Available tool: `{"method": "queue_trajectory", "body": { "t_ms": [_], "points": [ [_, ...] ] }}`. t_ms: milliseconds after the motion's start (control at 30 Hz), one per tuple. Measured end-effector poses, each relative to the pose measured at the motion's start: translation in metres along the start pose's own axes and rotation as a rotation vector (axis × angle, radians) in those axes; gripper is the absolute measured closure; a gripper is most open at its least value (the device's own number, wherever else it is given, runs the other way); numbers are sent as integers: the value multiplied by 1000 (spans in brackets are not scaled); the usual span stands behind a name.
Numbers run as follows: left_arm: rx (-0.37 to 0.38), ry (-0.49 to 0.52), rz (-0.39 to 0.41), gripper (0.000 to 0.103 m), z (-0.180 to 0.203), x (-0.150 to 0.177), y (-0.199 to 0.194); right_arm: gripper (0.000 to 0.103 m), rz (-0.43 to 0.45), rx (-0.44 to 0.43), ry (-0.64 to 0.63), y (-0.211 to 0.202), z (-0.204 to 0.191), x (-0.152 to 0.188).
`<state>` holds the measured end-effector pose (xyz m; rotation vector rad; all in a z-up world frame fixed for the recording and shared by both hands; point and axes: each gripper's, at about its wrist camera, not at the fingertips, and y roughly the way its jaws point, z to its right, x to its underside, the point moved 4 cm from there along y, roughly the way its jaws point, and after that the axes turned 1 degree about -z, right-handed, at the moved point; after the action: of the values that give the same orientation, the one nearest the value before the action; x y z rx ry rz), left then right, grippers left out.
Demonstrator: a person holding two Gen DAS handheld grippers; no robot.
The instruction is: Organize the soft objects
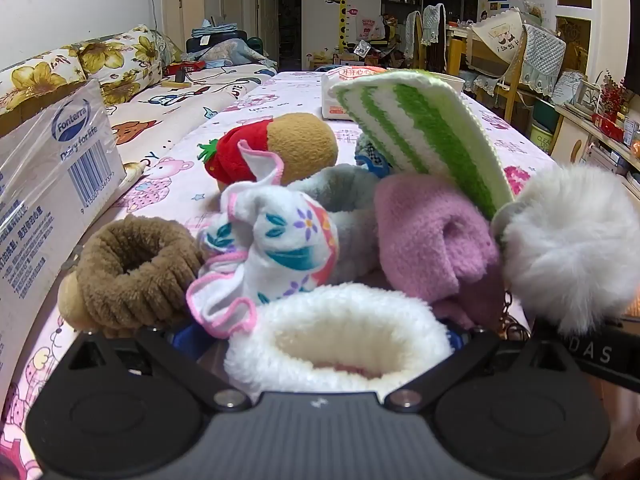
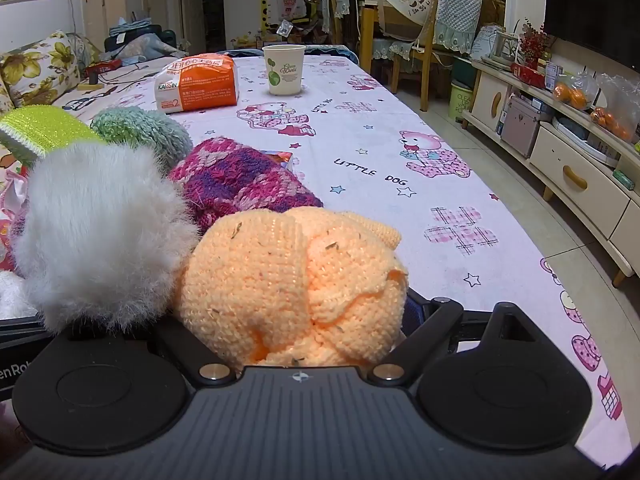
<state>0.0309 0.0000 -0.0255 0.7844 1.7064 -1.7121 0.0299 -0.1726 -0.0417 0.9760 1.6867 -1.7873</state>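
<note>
The left gripper (image 1: 336, 364) stands spread wide, and so does the right gripper (image 2: 296, 344); neither one pinches anything, though soft things crowd between the arms of both.

Only the left wrist view shows the following. Far left of the left tongs stands a carton wrapped in clear film with a blue logo (image 1: 52, 184). Just ahead of the left arm lies a brown fuzzy ring-shaped scrunchie (image 1: 136, 272). Beside it is a white floral cloth with pink frilled edge (image 1: 272, 248), and behind that a tan plush toy with a red strawberry part (image 1: 276, 148). Directly between the spread arms sits a white fleecy cuff (image 1: 340, 340). To the right is a pink fleece piece (image 1: 432, 240), and a green and white striped flat pad (image 1: 424, 128) leans tilted over it.

A white fluffy pompom (image 1: 572, 248) appears in both views: at the right edge here, at the left (image 2: 100, 232) in the right wrist view.

Only the right wrist view shows an orange knitted bundle (image 2: 296, 280), lying between the right tongs' arms and blocking the view of the fingertips. Behind it lies a magenta and purple knitted piece (image 2: 240, 180), and further left a pale green fuzzy piece (image 2: 140, 128). Far ahead on the pink cartoon tablecloth (image 2: 400, 140) stand an orange and white packet (image 2: 196, 84) and a paper cup (image 2: 284, 70).
</note>
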Motion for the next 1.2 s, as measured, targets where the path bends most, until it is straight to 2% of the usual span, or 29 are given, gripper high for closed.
{"method": "queue_trajectory", "body": {
  "t_ms": [300,533,700,1000,1200],
  "points": [
    [14,14,0,0,-2,7,-8,0,-11,-2,0,-9,5,6],
    [13,35,14,1,-4,10,-16,0,-56,-45,-40,-6,-1,5],
    [17,48,47,1,-14,14,-30,0,-94,-63,-47,-9,-3,7],
    [30,65,113,1,-33,11,-60,0,-107,-133,-39,-27,-8,18],
    [-5,103,195,1,-45,9,-84,0,-54,-138,-79,-53,-16,24]
  ]
}}
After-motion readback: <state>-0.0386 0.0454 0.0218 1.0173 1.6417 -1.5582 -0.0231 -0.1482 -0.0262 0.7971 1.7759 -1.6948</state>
